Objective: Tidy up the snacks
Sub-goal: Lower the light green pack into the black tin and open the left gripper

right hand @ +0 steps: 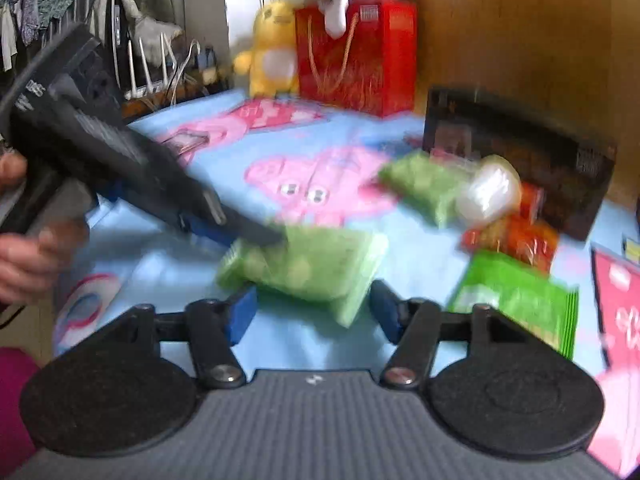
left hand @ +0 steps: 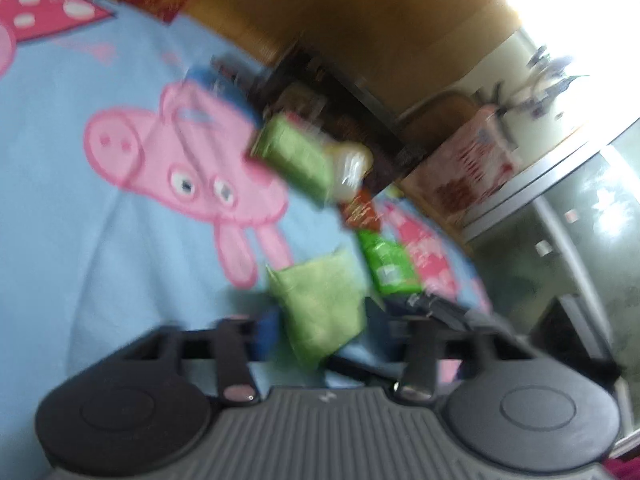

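Note:
Both views are blurred. A pale green snack pack [right hand: 308, 268] lies on the blue cartoon bedsheet [right hand: 192, 264]. My left gripper [right hand: 256, 236] touches its left end in the right wrist view; in the left wrist view the pack [left hand: 320, 308] sits between the fingers, which look closed on it. My right gripper [right hand: 312, 312] is open just in front of the same pack. Another pale green pack [right hand: 424, 184], a clear white pack [right hand: 492, 192], an orange-red pack [right hand: 516, 236] and a bright green pack [right hand: 516, 296] lie near a dark box [right hand: 520, 152].
A red gift bag [right hand: 356, 60] and a yellow plush toy [right hand: 272, 52] stand at the far edge of the bed. A wooden wall [right hand: 520, 28] rises behind the dark box. A pink printed area [right hand: 620, 320] shows at the right.

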The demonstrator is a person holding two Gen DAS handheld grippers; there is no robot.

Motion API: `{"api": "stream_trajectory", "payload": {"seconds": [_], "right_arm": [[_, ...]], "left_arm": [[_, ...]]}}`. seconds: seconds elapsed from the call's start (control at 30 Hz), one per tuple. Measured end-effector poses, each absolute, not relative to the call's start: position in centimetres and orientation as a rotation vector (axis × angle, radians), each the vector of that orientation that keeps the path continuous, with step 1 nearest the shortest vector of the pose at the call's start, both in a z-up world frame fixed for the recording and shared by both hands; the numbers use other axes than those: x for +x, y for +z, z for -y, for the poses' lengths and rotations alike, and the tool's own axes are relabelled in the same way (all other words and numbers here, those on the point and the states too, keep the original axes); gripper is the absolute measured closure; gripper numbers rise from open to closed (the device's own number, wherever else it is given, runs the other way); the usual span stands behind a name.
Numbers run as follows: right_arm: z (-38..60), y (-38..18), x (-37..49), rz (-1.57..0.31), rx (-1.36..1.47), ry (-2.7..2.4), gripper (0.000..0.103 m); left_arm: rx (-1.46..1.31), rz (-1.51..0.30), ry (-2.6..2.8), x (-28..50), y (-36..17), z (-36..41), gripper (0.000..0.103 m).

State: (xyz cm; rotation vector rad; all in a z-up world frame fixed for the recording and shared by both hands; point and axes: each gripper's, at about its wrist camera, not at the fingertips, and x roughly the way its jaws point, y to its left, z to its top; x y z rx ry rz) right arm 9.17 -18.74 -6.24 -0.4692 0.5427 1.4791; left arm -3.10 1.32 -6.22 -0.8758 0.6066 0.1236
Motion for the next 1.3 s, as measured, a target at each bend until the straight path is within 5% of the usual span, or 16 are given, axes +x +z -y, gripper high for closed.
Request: {"api": "stream_trajectory", "payload": {"seconds": [0.17,0.6,0.7,0.73,0.8,1.2,1.3], "right_arm": [[18.3,-4.4,9.6,-0.462,-0.431,1.429,0.064],[12.2,0.9,20.6,-0.359,-0.211,1.236,0.064],[10.3,0.7,23.2,-0.388,-0.18,1.209,0.06],[9.6,0.3,23.8,-0.404,-0.179,1.204,0.048],[9.3,0.0,24.2,-0.407,-0.177,1.175,0.043],[17.0,-2.0,21.1,-0.476,-0.011,1.204,0.045],[16.7,-2.8,21.0,-0.533,-0.035,1.182,0.054]], "left_arm": [[-0.798,-0.577,0.145,-1.5,-3.2,-2.1,0.075],[-0.585,-0.463,0.101,11.6,4.9,-7.9,0.076],[-0.54,-0.451,0.166,14.8,4.9,-8.9,0.07],[-0.529,-0.453,0.209,15.6,4.5,-9.1,0.062],[-0.531,-0.473,0.283,16.6,3.8,-9.3,0.06],[-0.588,-0.357,0.259,4.7,1.9,-5.6,0.054],[-0.67,-0.386,0.265,3.2,-0.3,-6.4,0.054]]}}
